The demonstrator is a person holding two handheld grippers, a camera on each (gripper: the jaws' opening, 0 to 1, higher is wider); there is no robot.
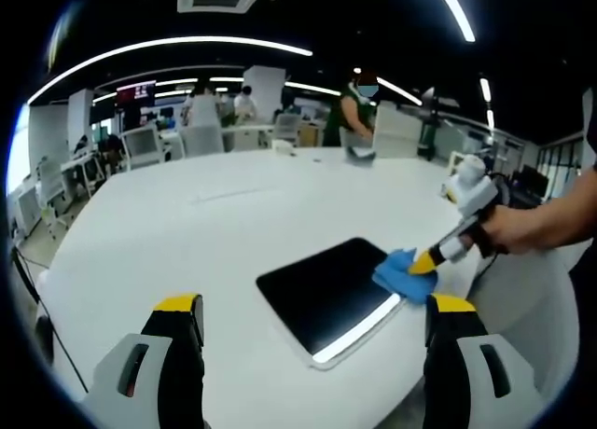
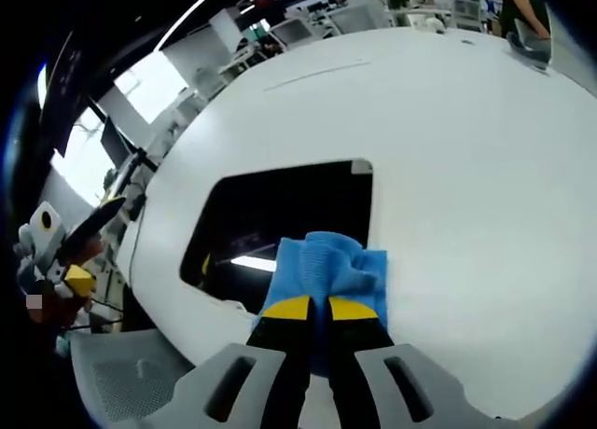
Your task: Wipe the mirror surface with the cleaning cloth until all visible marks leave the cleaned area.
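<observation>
A dark rectangular mirror (image 1: 326, 291) lies flat on the white table (image 1: 205, 214), near its front edge. A blue cleaning cloth (image 1: 403, 274) rests on the mirror's right corner. My right gripper (image 1: 424, 263) comes in from the right, held by a hand, and is shut on the cloth. In the right gripper view the bunched cloth (image 2: 331, 266) lies over the mirror's (image 2: 280, 214) near edge, pinched between the yellow-tipped jaws of my right gripper (image 2: 319, 308). My left gripper (image 1: 312, 312) hovers above the table in front of the mirror, jaws wide apart, holding nothing. The left gripper (image 2: 65, 261) appears at the far left.
White table surface (image 2: 466, 149) stretches far beyond the mirror. A white chair (image 2: 131, 378) stands beside the table's edge. Desks, chairs and several people (image 1: 354, 112) fill the room behind the table.
</observation>
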